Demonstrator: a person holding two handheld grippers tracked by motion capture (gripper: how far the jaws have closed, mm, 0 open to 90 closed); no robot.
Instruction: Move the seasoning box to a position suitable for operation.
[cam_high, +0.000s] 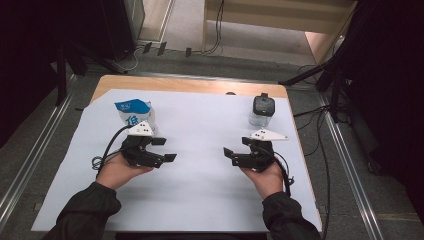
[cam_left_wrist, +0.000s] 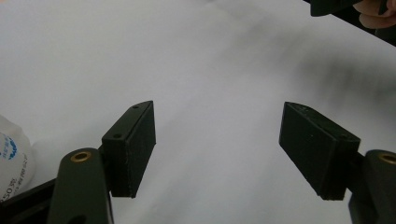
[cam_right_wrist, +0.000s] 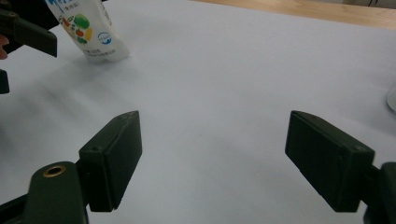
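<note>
A white pouch with a blue top (cam_high: 134, 114) stands at the back left of the white sheet (cam_high: 200, 185). In the high view my left gripper (cam_high: 165, 149) is just in front of the pouch, pointing right, open with nothing between its jaws. A clear jar with a dark lid (cam_high: 262, 111) stands at the back right. In front of the jar my right gripper (cam_high: 236, 147) points left, also open and empty. The left gripper view has its jaws wide (cam_left_wrist: 217, 112) over bare sheet, the pouch (cam_left_wrist: 11, 158) at the left edge. The right gripper view has wide jaws (cam_right_wrist: 212, 114) and the pouch (cam_right_wrist: 91, 28) far left.
The sheet covers most of a wooden table (cam_high: 200, 85), whose bare edge runs along the back. Cables trail from both grippers. Around the table lie grey floor, metal rails (cam_high: 345, 165) and dark stands. The other gripper (cam_right_wrist: 28, 35) shows at the right gripper view's upper left.
</note>
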